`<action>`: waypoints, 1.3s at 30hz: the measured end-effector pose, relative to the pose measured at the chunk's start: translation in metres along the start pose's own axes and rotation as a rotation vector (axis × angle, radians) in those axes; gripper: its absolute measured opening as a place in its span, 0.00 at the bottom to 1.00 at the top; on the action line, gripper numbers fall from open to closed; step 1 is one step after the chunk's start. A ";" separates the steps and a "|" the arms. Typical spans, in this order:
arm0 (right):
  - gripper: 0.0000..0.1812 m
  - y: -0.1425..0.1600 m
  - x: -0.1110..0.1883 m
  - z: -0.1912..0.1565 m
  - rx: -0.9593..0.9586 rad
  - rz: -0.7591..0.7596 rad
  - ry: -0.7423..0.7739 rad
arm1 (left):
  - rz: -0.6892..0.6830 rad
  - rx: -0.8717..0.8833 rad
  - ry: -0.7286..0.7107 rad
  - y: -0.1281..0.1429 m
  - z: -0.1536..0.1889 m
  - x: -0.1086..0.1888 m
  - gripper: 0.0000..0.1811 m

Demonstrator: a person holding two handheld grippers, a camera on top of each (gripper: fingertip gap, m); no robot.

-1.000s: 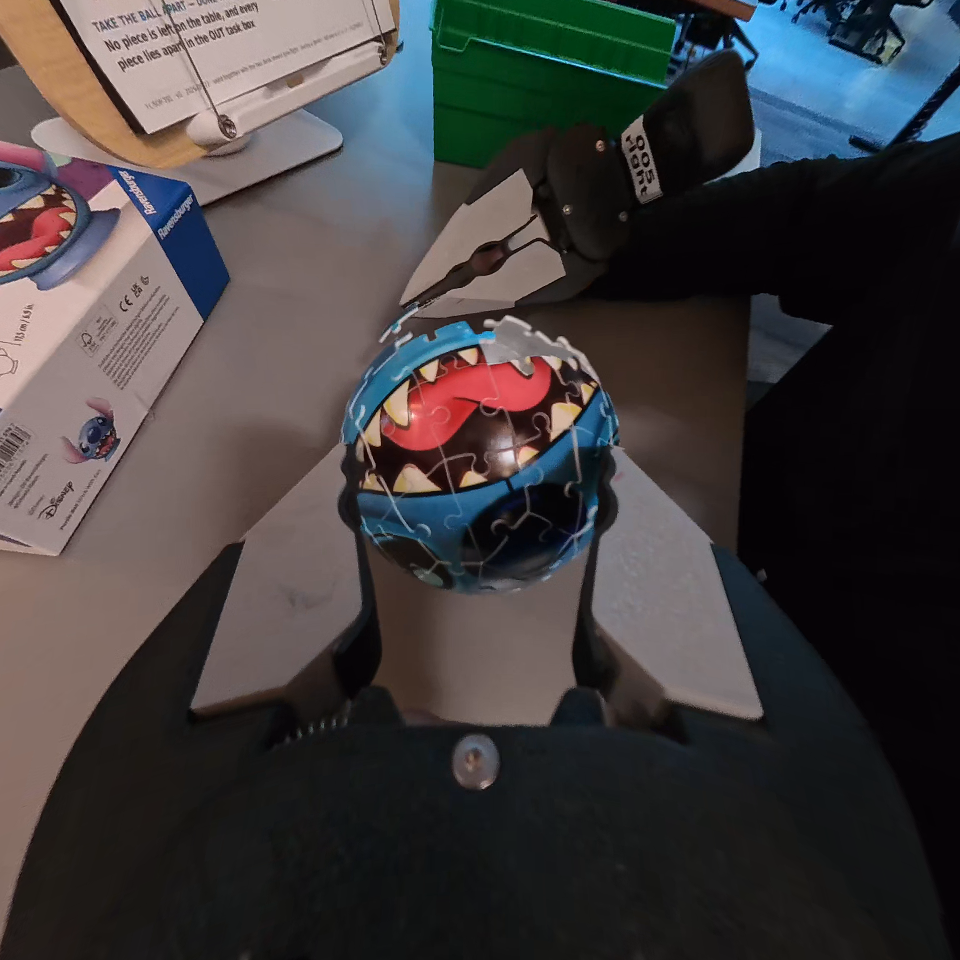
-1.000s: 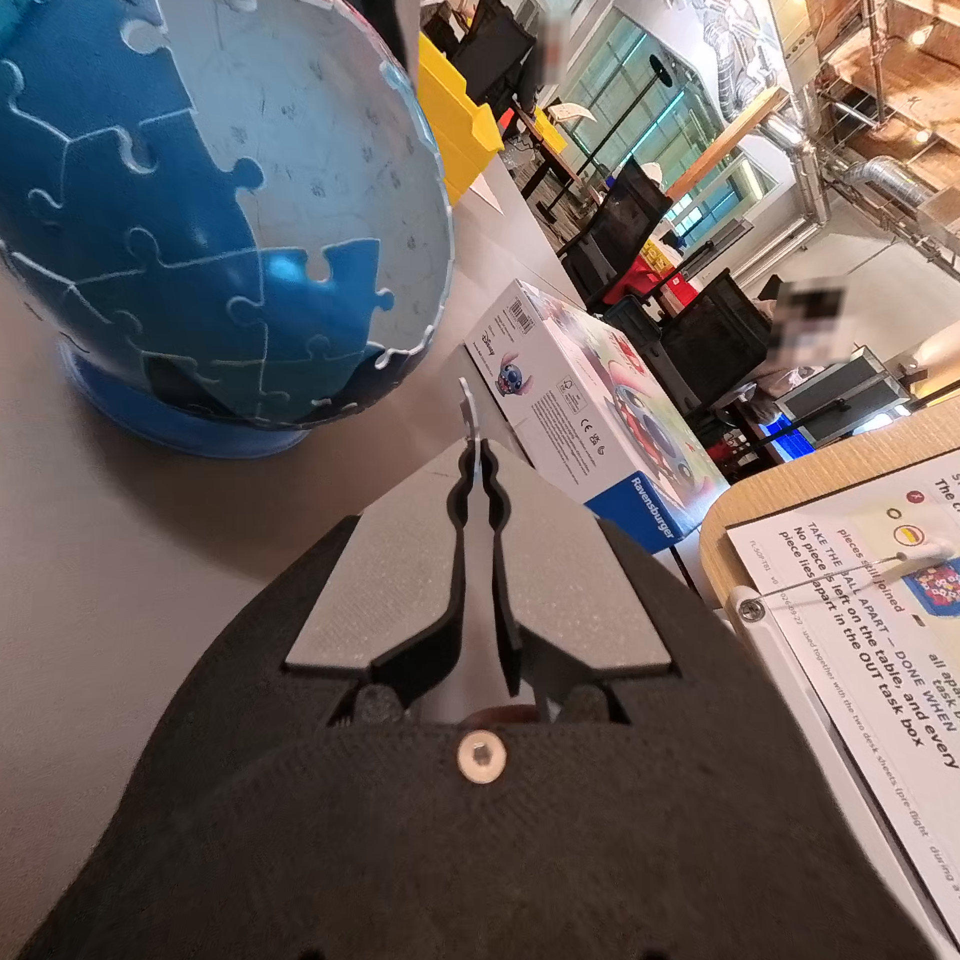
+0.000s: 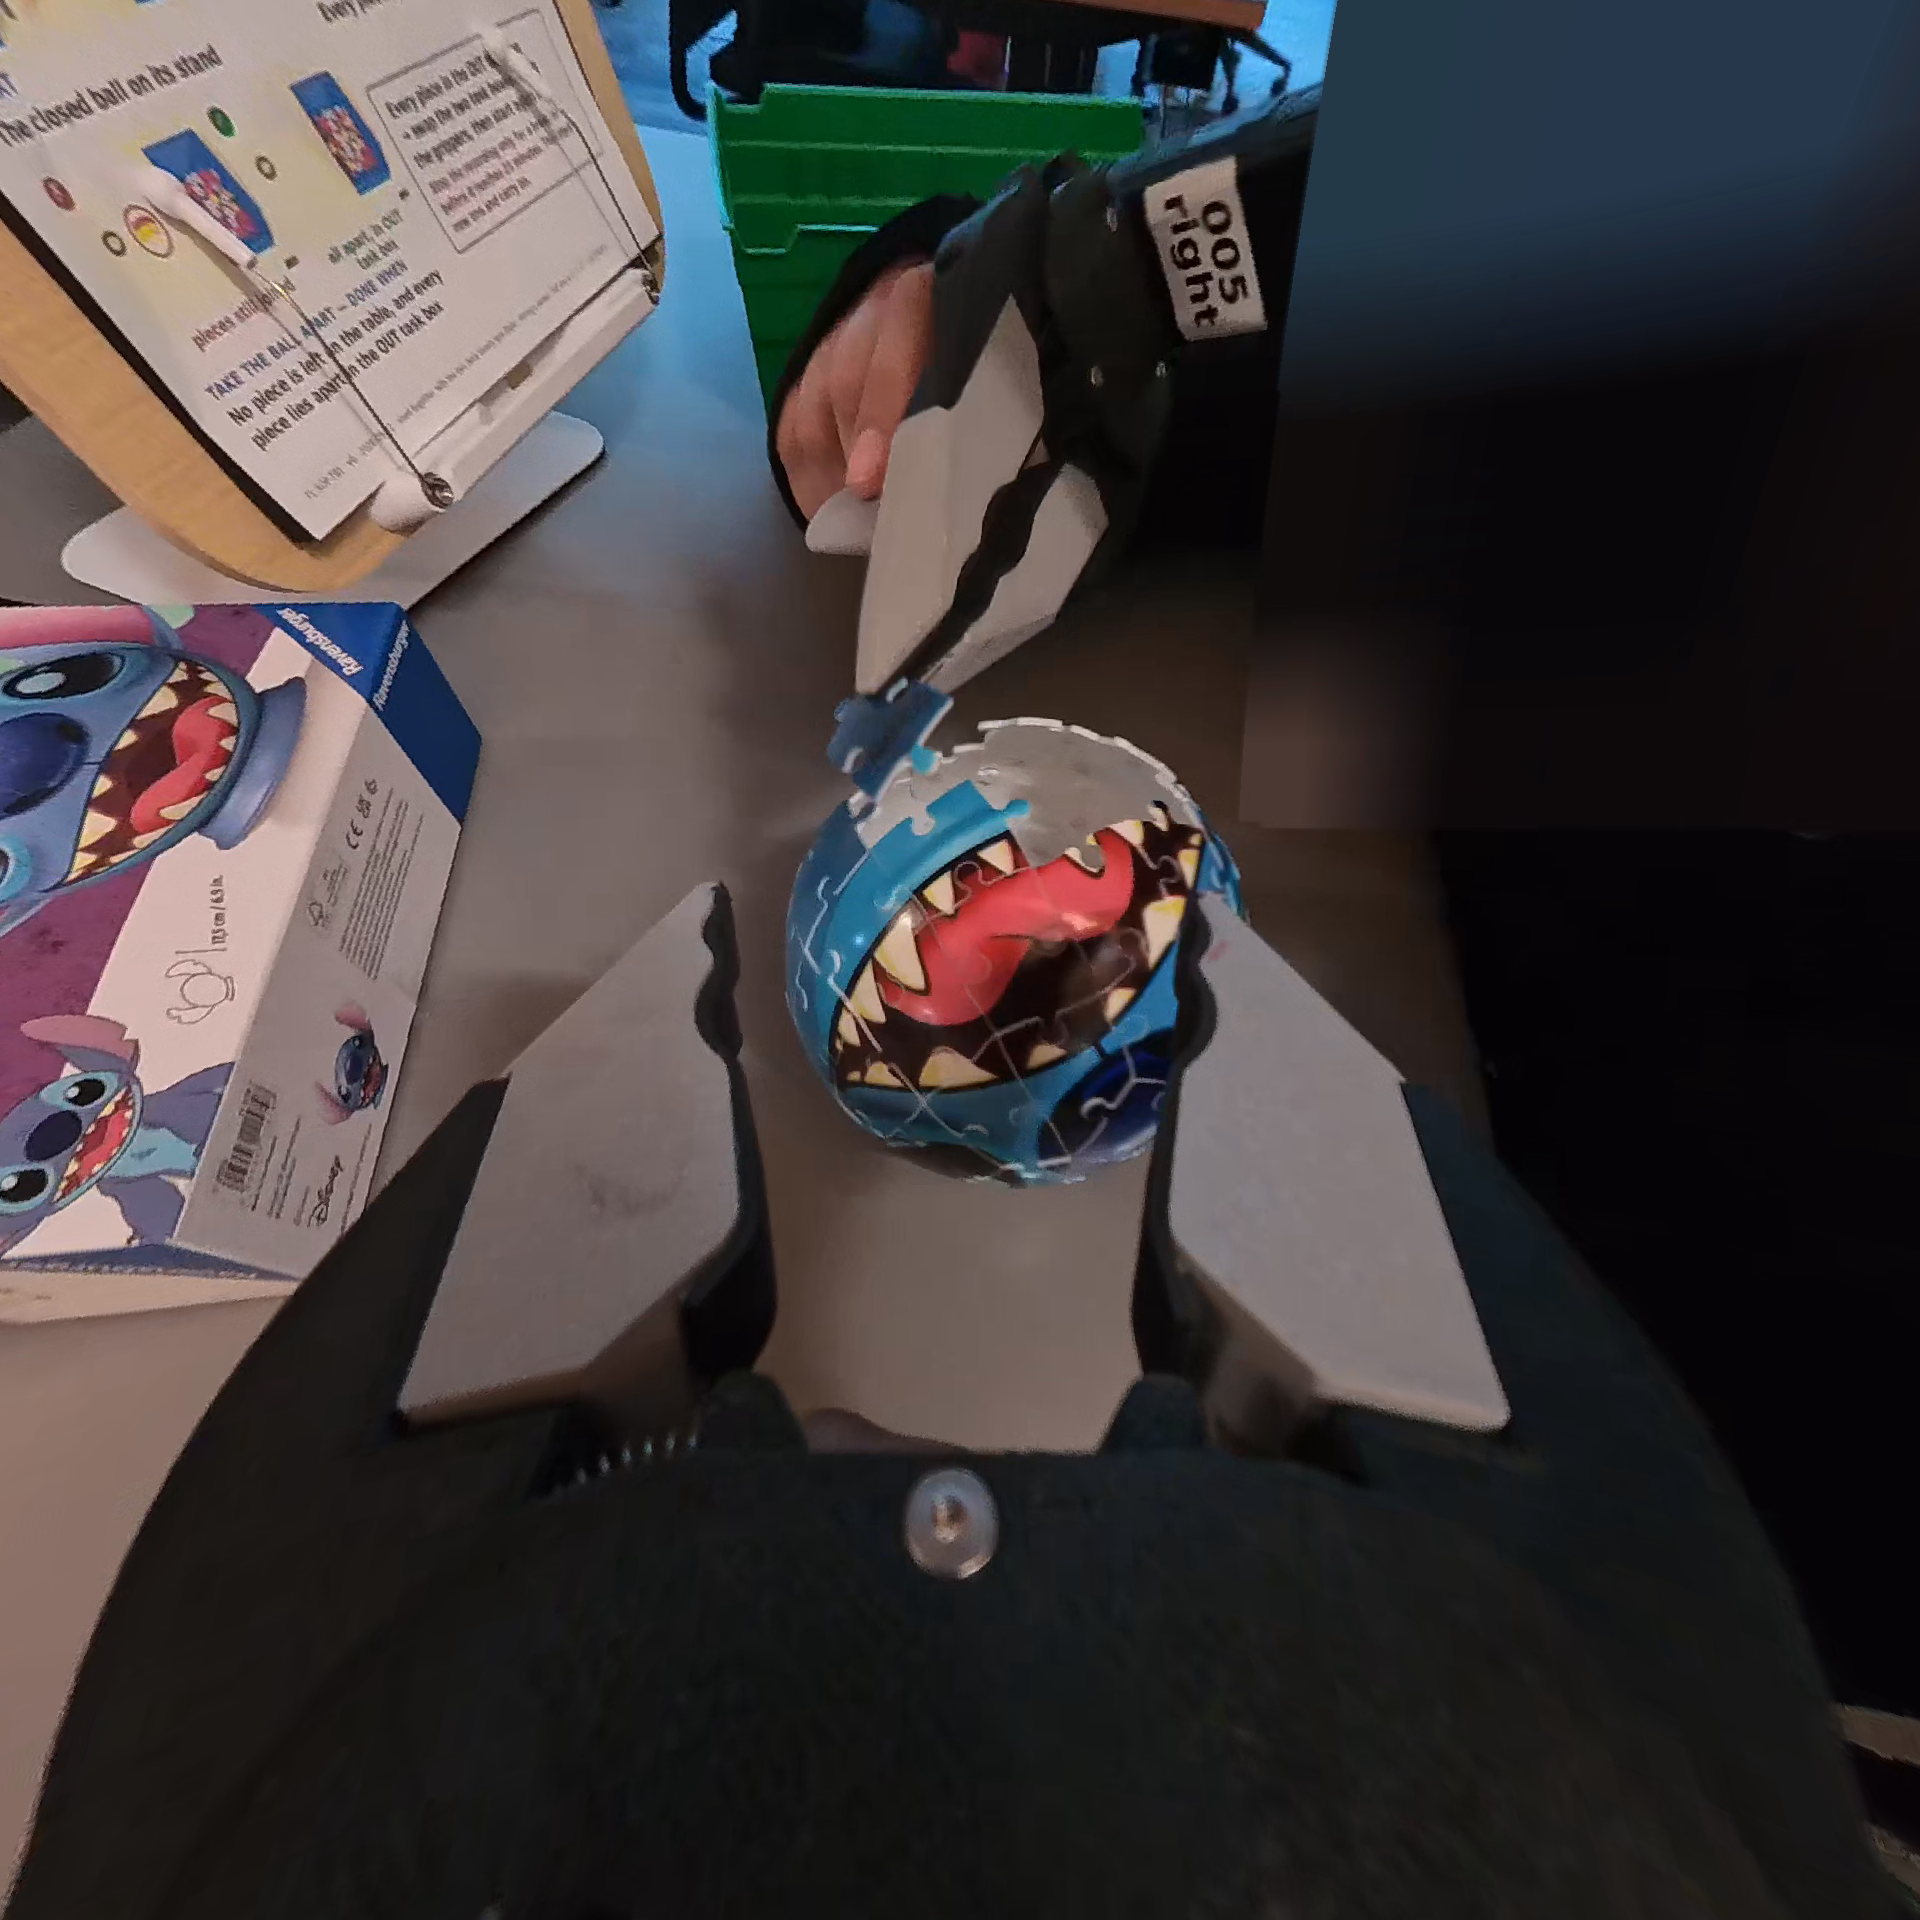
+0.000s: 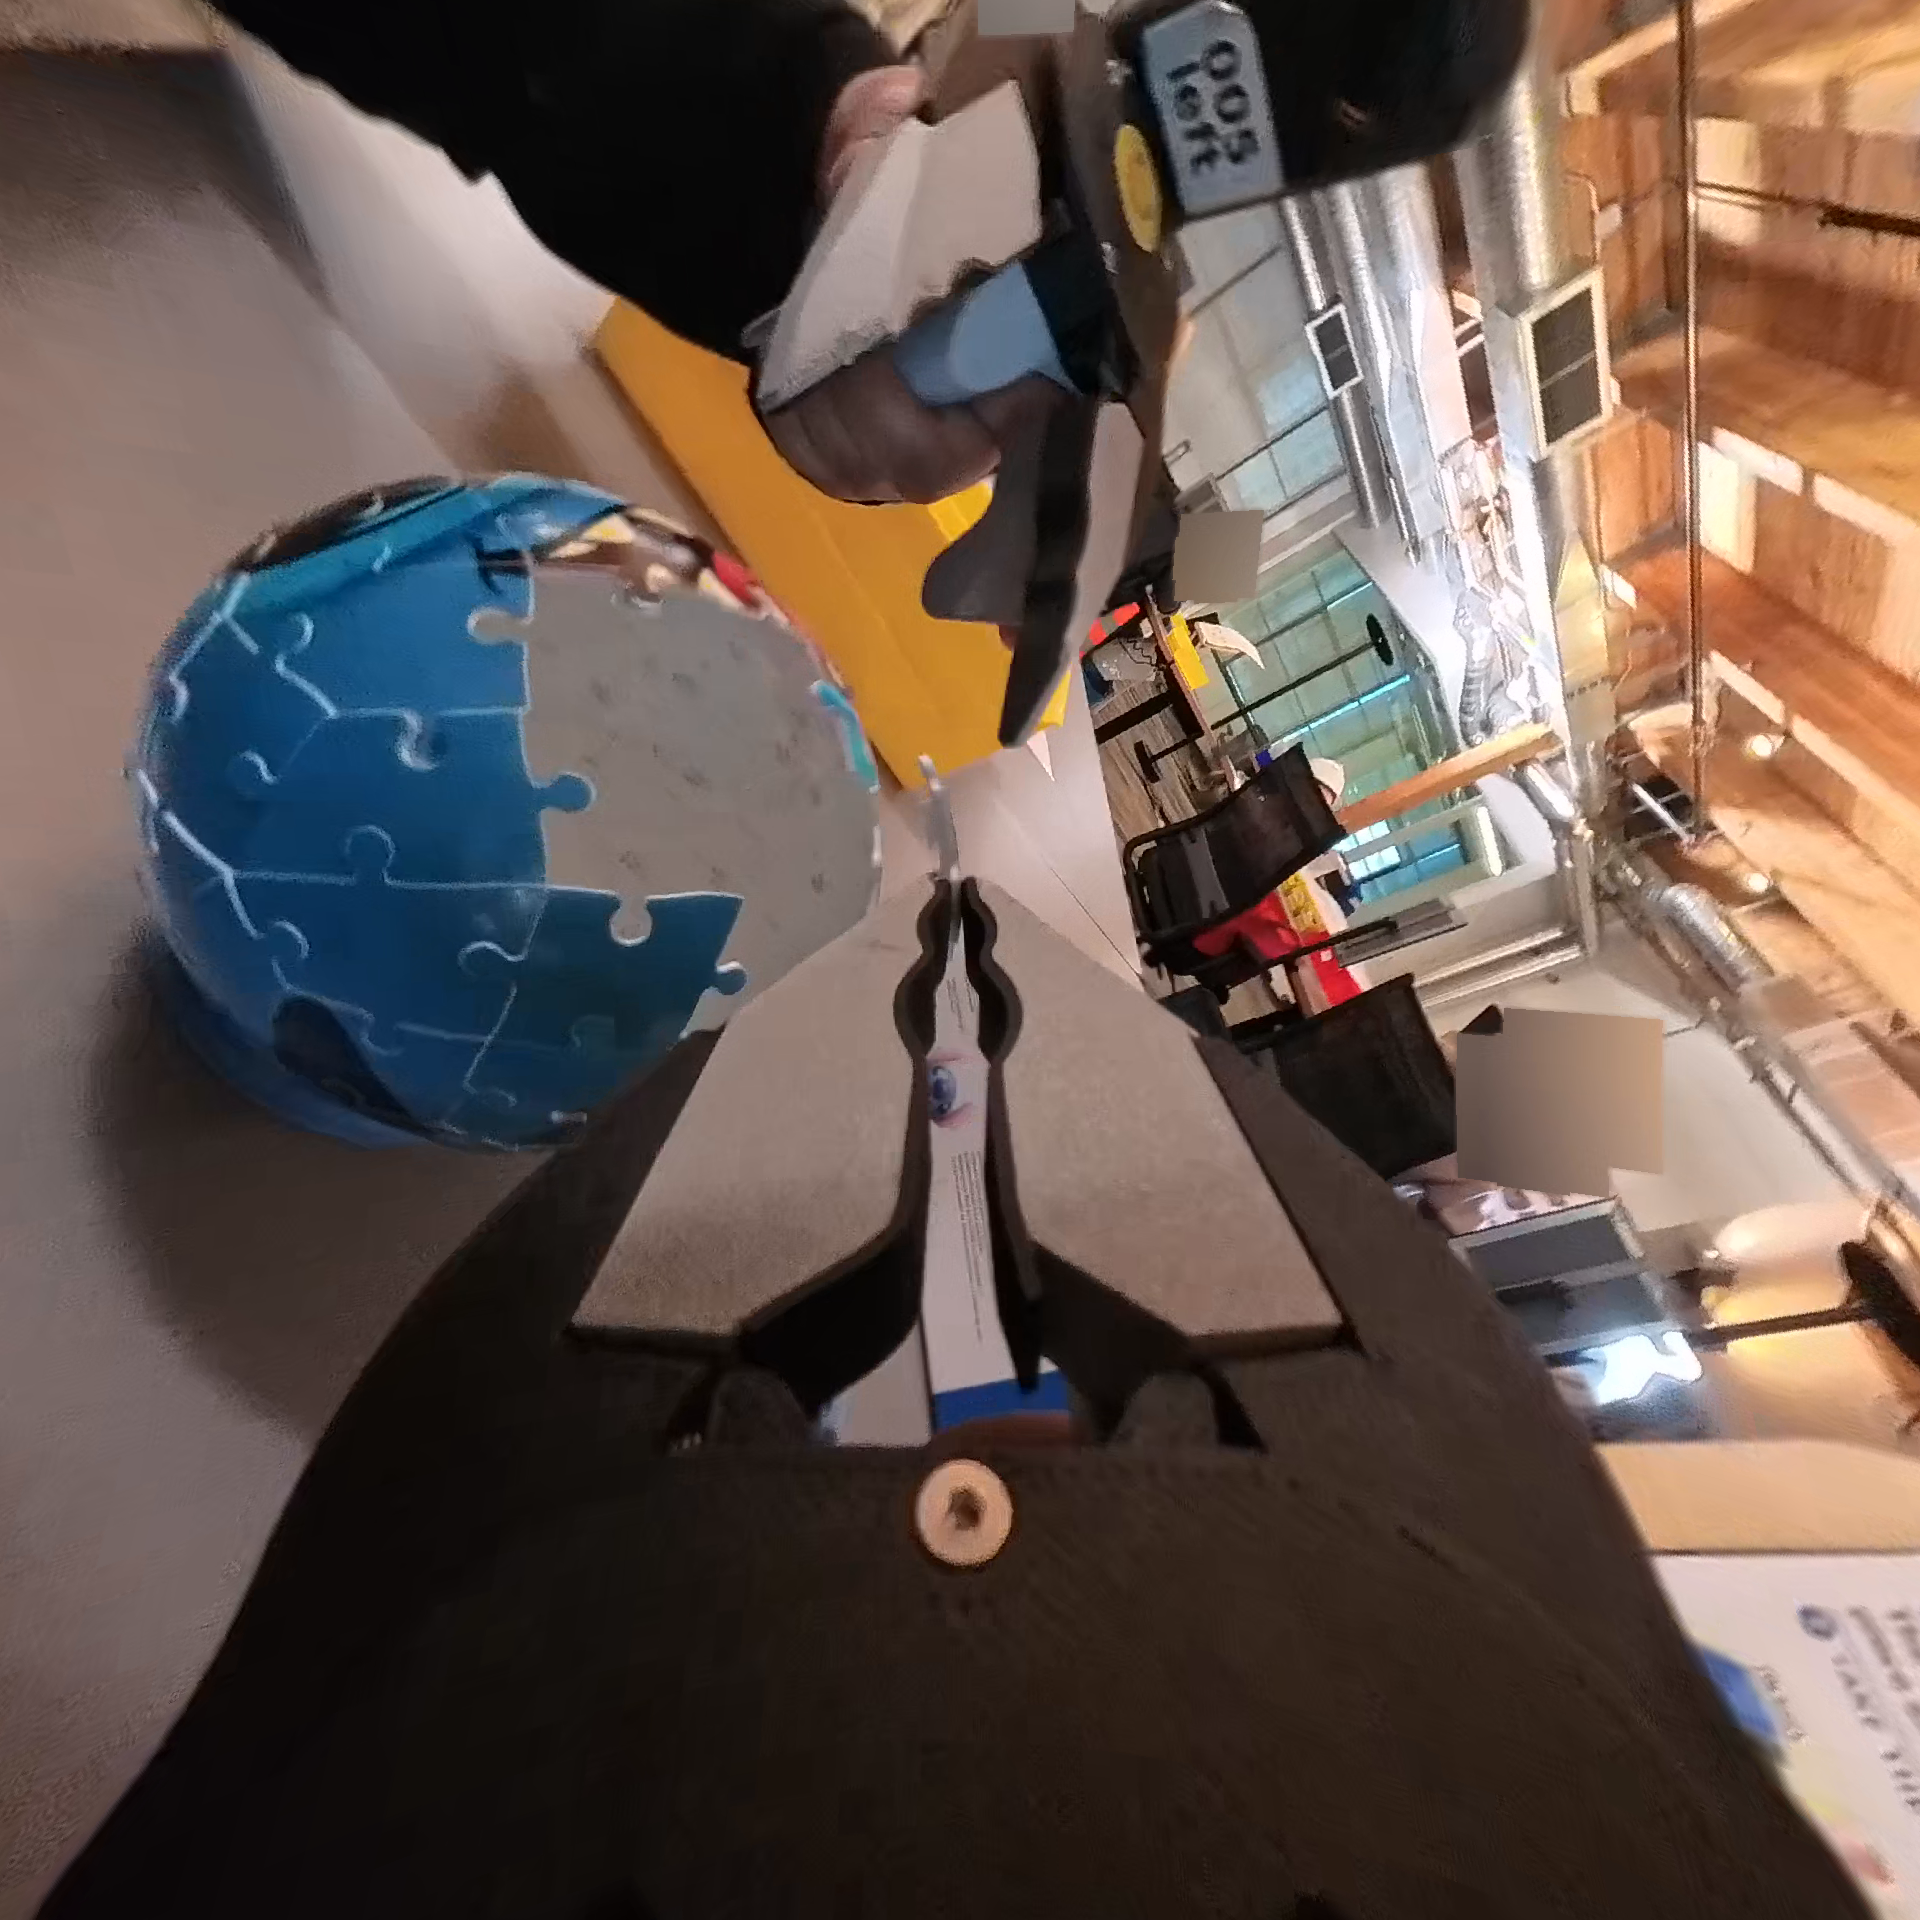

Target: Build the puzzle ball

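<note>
Puzzle ball (image 3: 1013, 977) sits on the grey tabletop (image 3: 623, 748), unfinished: printed pieces show a toothed mouth with a red tongue on the near side, blue pieces round the back, and a bare grey patch at the top where pieces are missing. Left hand-held gripper (image 3: 956, 997) is spread wide around the ball; its right finger appears to touch the ball's side, its left finger stands apart. Right hand-held gripper (image 3: 909, 681), pointing down from the far side, is clenched on a blue puzzle piece (image 3: 883, 732) held just at the ball's upper left rim, beside the open patch. In the right wrist view that piece (image 4: 940, 821) shows edge-on past the fingertips. Left of the ball lies the puzzle's box (image 3: 208, 935), brand mark and small print on its side panel. Far left, an instruction sheet on a stand (image 3: 312, 260); behind, a green bin (image 3: 883, 166). Both grippers carry a small label.
</note>
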State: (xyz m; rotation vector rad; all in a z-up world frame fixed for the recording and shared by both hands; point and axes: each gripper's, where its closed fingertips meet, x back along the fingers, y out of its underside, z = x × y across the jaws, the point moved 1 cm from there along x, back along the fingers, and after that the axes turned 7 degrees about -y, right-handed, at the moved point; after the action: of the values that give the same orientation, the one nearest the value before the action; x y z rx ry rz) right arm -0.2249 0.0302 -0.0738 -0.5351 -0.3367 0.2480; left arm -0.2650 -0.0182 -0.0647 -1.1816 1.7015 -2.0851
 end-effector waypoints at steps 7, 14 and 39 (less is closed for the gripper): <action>0.00 0.001 -0.004 -0.002 0.011 -0.053 -0.044 | -0.033 -0.067 0.086 0.003 0.007 -0.014 0.46; 0.00 -0.008 -0.005 -0.005 -0.008 -0.144 -0.074 | -0.067 -0.091 0.152 0.002 0.009 -0.016 0.45; 0.00 0.000 -0.009 -0.010 -0.021 -0.193 -0.080 | -0.072 -0.173 0.297 0.000 0.022 -0.021 0.45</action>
State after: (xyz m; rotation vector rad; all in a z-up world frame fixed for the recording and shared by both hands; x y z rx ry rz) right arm -0.2289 0.0230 -0.0845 -0.5103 -0.4666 0.0794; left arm -0.2362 -0.0212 -0.0740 -1.0323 2.0324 -2.2911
